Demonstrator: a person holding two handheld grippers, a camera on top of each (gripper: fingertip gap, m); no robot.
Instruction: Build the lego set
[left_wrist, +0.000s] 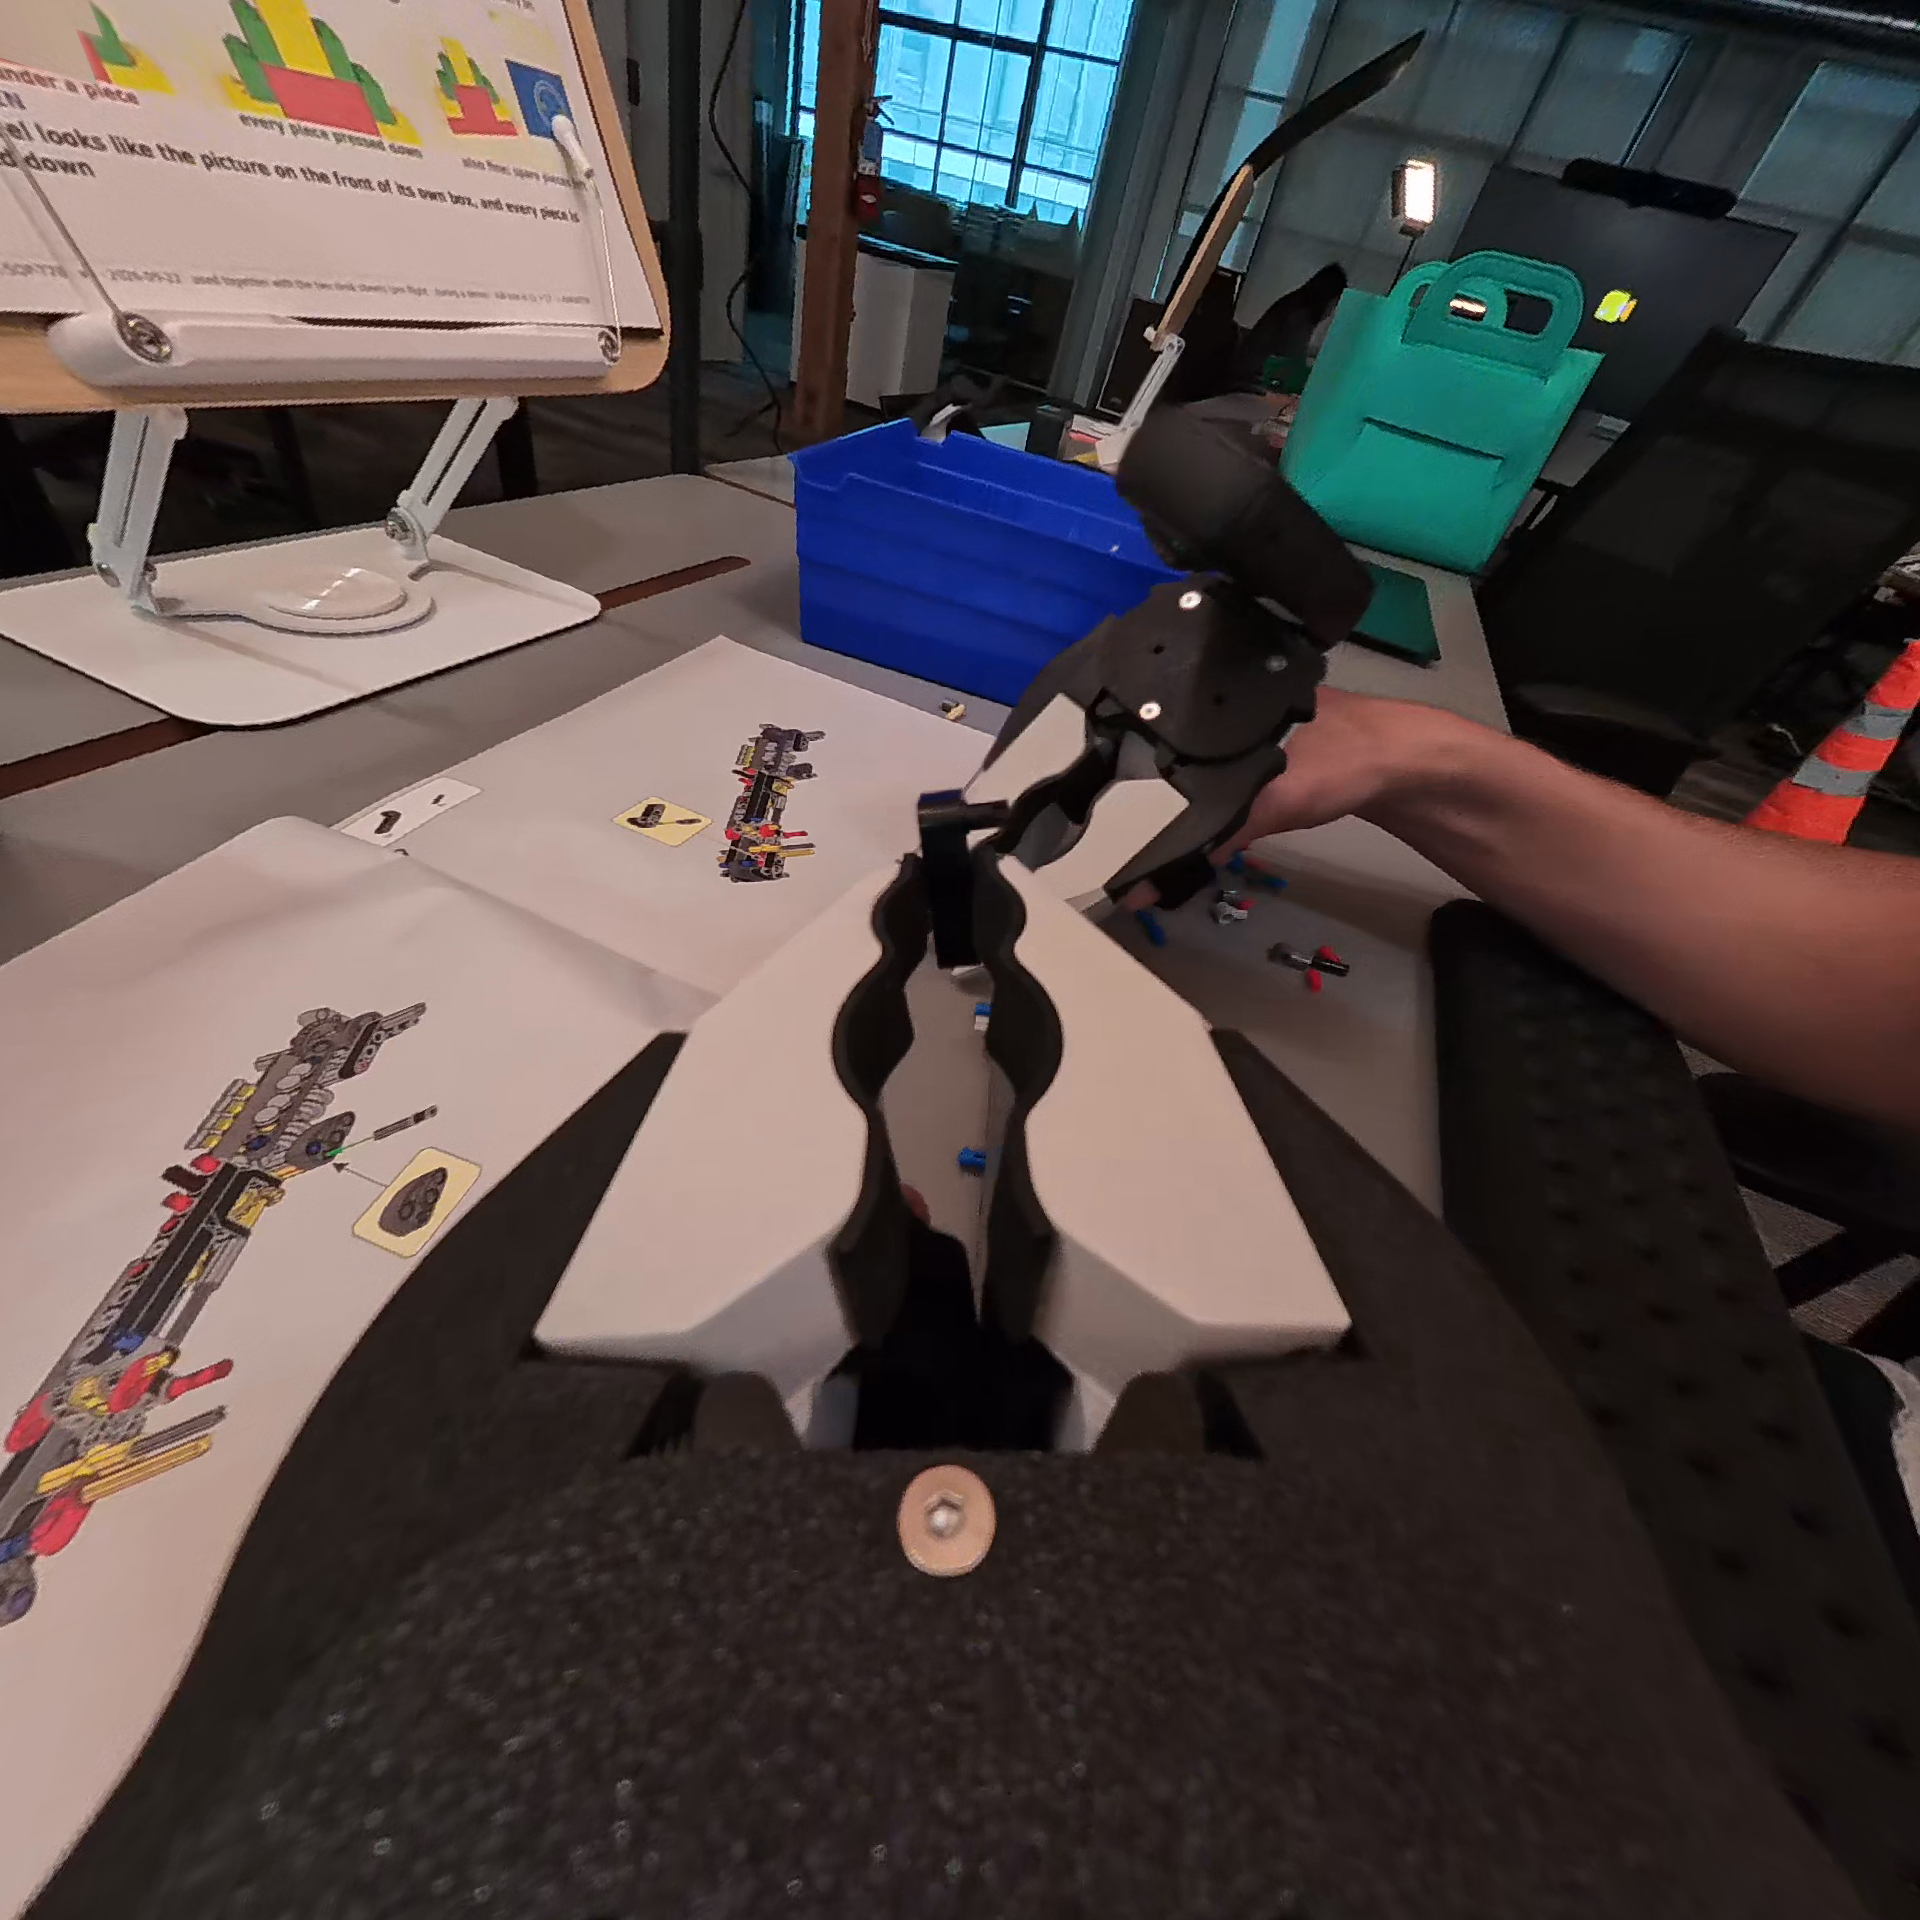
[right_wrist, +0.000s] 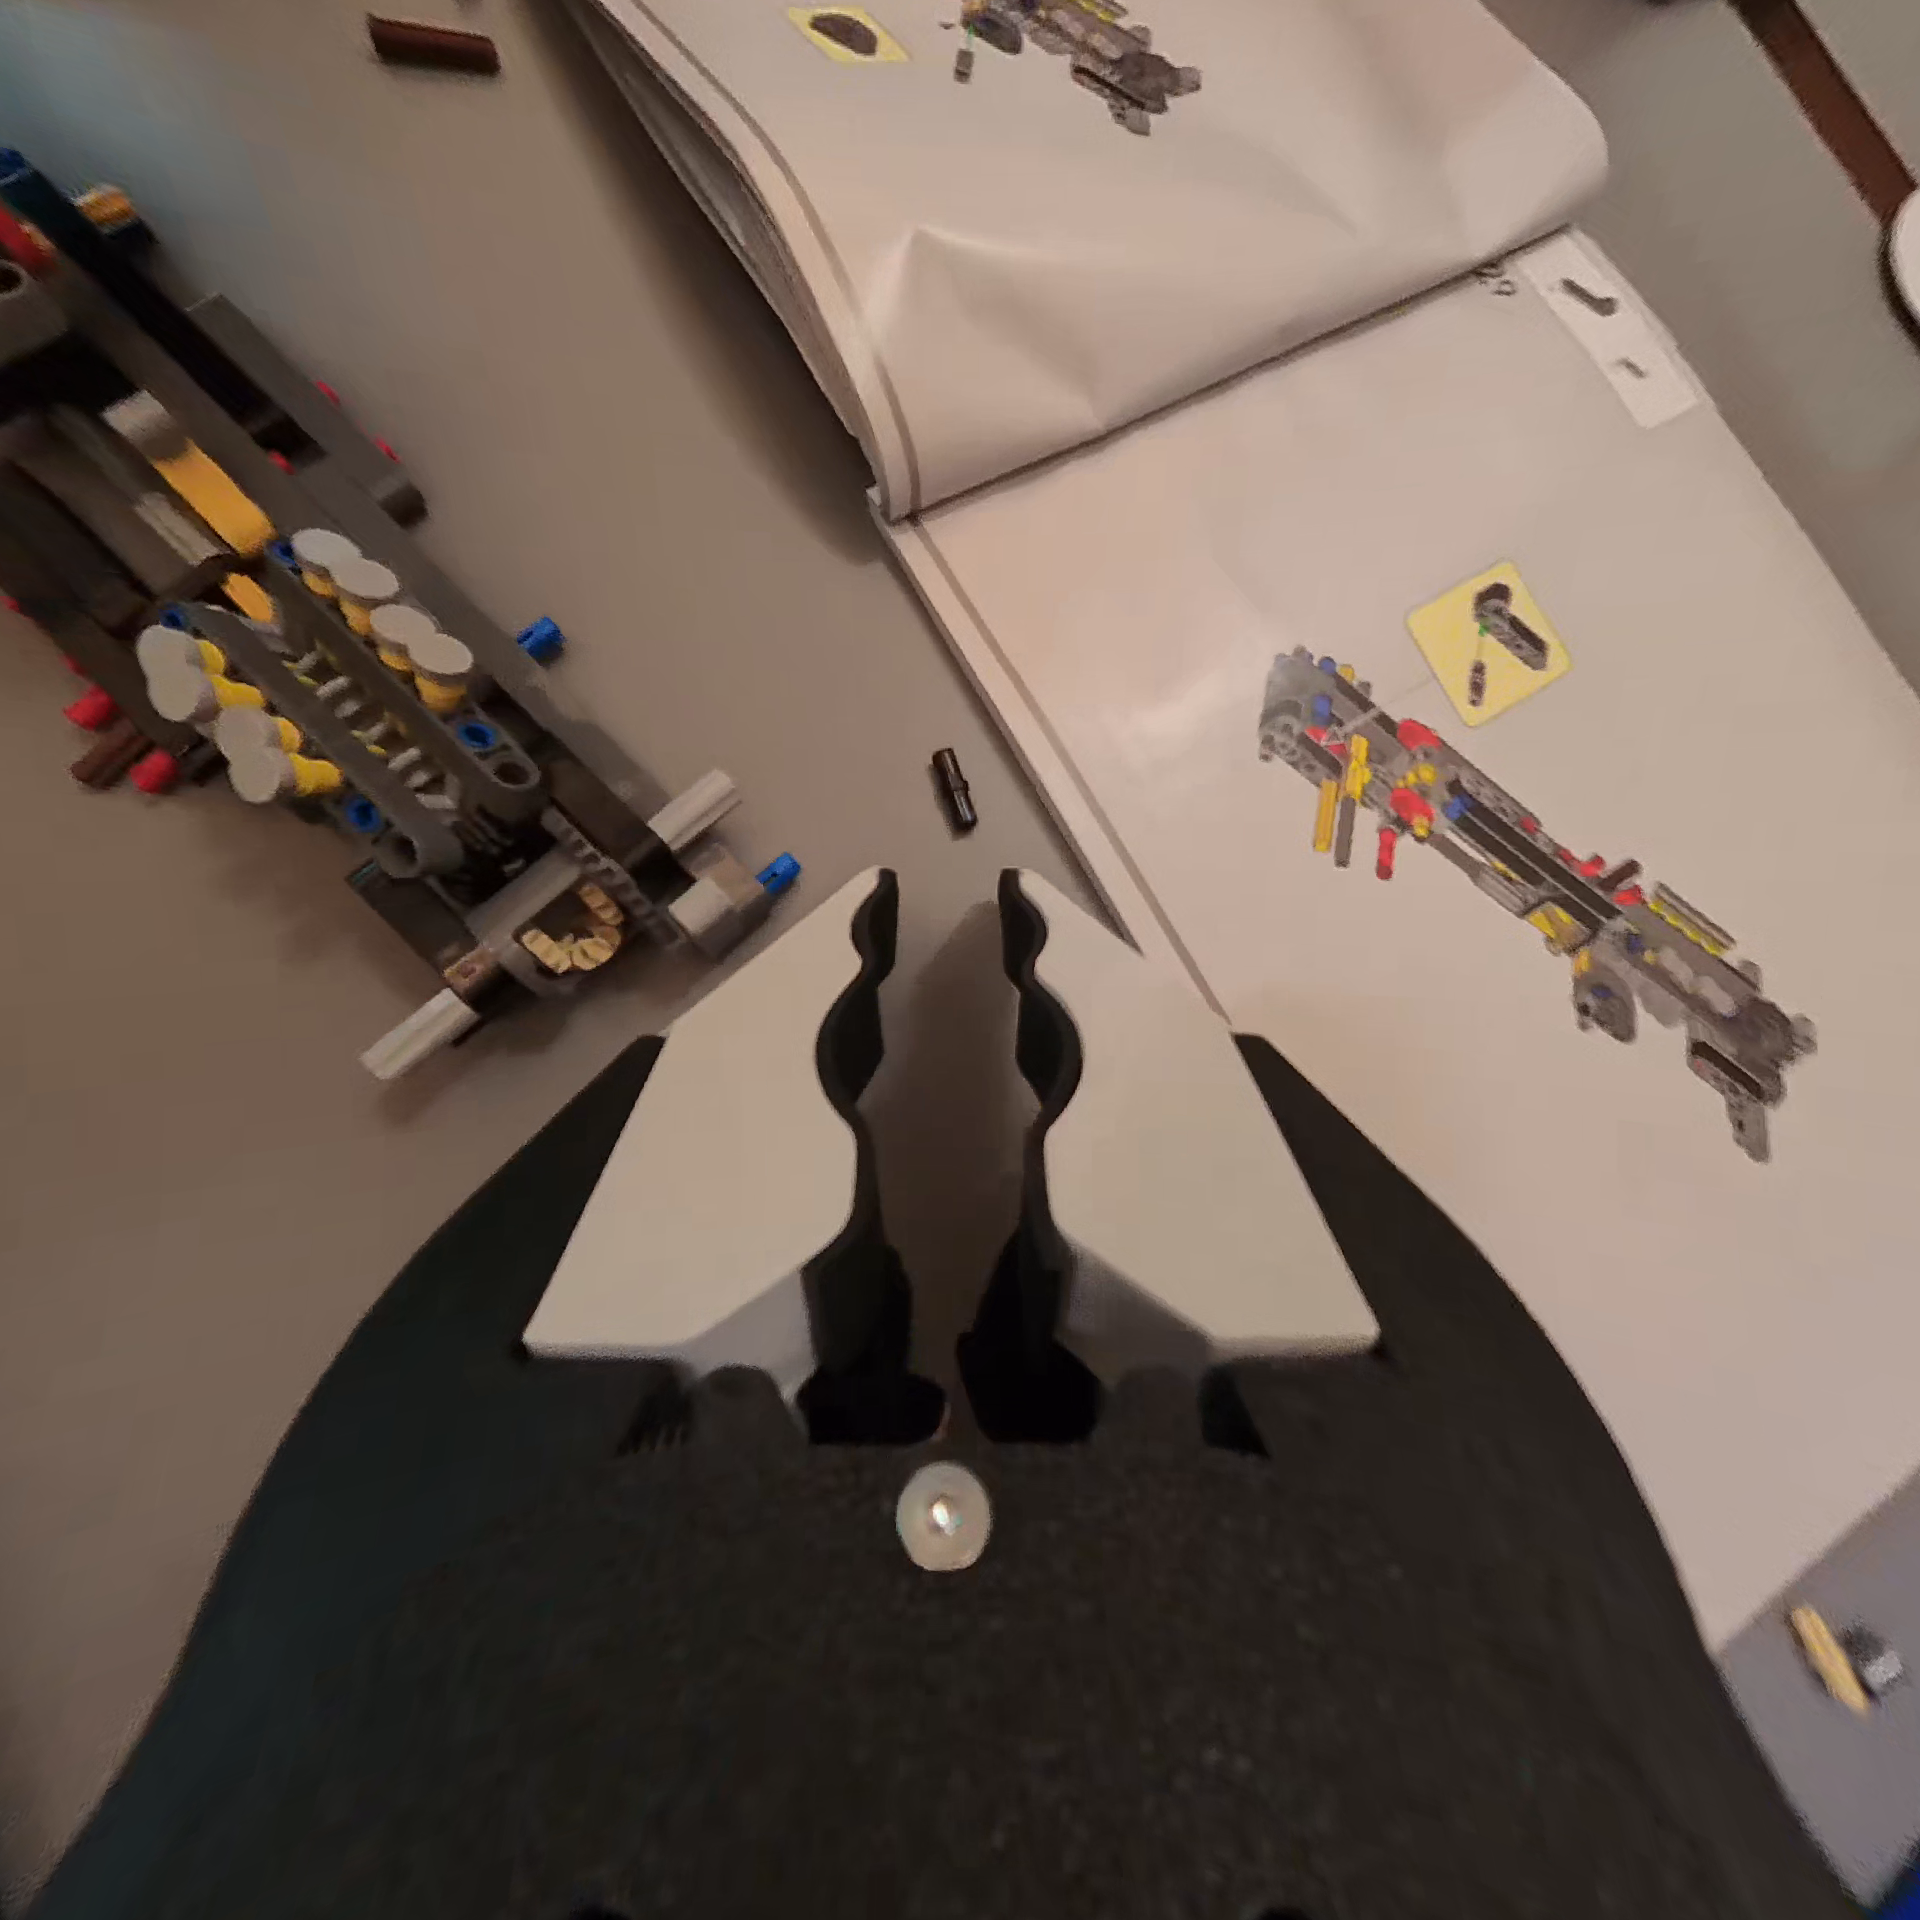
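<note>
Here, blue bin (left_wrist: 966, 561) contents hidden, left gripper (left_wrist: 951, 914) jaws clamping dark piece (left_wrist: 954, 894), right gripper (right_wrist: 945, 894) jaws apart, empty.

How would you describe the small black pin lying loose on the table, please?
Find the open instruction booklet on the grey table. Just off its left edge, ahead of the right gripper, lies the black pin, alone, dark and unattached, unlike the blue pins on the model.

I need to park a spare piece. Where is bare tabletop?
Bare grey table lies between the partly built model and the open instruction booklet, apart from one small black pin. Beside the right gripper, loose pieces crowd the table.
</note>
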